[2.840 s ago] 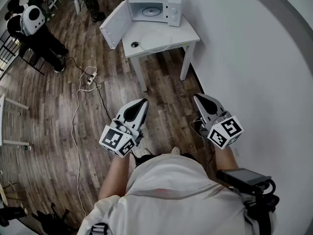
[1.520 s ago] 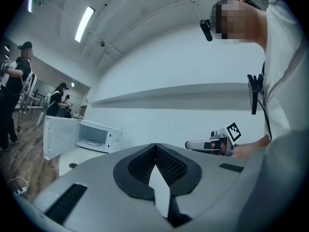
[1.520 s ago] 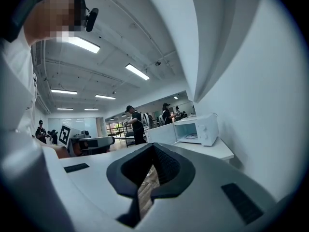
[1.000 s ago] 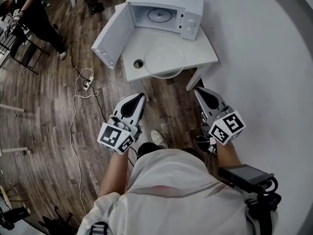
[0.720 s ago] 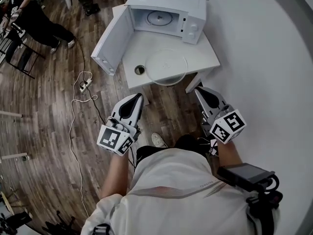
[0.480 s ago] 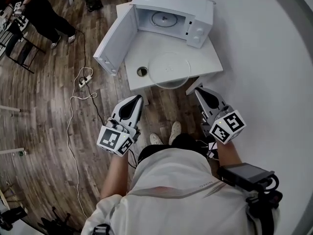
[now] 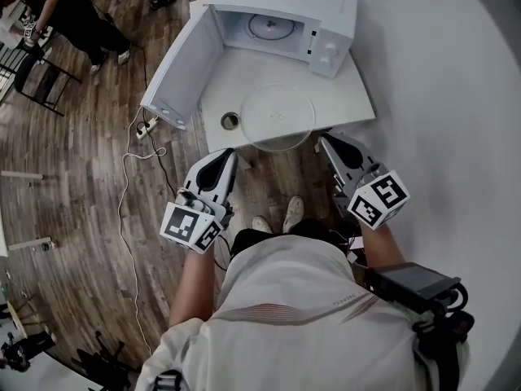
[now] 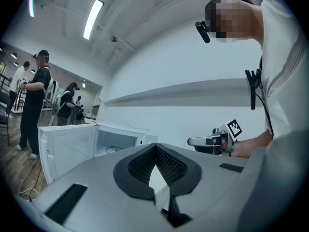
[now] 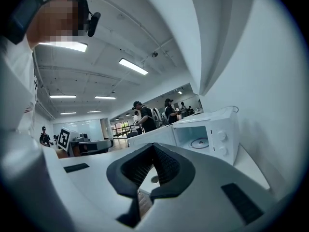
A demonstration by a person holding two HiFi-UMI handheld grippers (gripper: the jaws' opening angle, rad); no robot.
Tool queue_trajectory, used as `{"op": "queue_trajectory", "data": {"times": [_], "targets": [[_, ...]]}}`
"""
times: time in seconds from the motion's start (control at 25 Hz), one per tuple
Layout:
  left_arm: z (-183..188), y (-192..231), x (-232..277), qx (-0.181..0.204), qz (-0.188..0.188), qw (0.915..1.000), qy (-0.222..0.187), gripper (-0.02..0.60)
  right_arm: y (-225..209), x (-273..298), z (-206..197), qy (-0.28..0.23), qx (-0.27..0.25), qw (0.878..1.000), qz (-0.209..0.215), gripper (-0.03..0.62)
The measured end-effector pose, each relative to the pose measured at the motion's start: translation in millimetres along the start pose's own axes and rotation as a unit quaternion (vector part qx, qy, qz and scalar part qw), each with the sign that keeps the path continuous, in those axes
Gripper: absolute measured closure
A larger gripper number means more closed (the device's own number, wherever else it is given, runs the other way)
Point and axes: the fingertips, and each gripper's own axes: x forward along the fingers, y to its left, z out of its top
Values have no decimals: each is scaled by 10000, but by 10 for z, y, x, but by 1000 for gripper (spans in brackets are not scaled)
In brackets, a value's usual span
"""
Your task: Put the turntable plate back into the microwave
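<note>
Head view first: both forearms are held out in front of the body. The left gripper [image 7: 227, 154] sits lower left of centre and the right gripper [image 7: 325, 140] is off to the right. Both point roughly level toward the white table [image 7: 346, 100] at the top of the frame, tips right by its near edge. Two claws, both pinched together with nothing in them. One glass turntable plate [image 7: 279, 117] lies flat on the table in front of the one microwave [image 7: 326, 10], just above and between the two tips. The microwave door [image 7: 175, 72] hangs wide open to the left, and a round roller ring [image 7: 264, 25] sits on the cavity floor. There's a small dark round spot [image 7: 230, 120] just left of the plate, can't tell what it is. One power strip [image 7: 149, 125] lies on the wood floor [image 7: 73, 202].

Left gripper view: the pads [image 8: 140, 166] meet at the tip, nothing between them. The open microwave is left of centre, the right gripper is out at the right, and three people [image 8: 38, 95] stand at the far left.

Right gripper view: pads touching too, empty. The microwave is at the right with the ring in it, and the left gripper is at the left edge.
</note>
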Motion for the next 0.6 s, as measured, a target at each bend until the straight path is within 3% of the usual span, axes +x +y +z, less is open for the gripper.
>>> {"op": "queue_trajectory", "data": {"times": [0.36,0.6], "targets": [[-171,96,399,63,21,9999,117,572,-381,228,-91,64,50,9999,83,597],[-384,325,506,-4,-152,9994,319,572,-556,343,-443,140,760,9970,-101,597]]}}
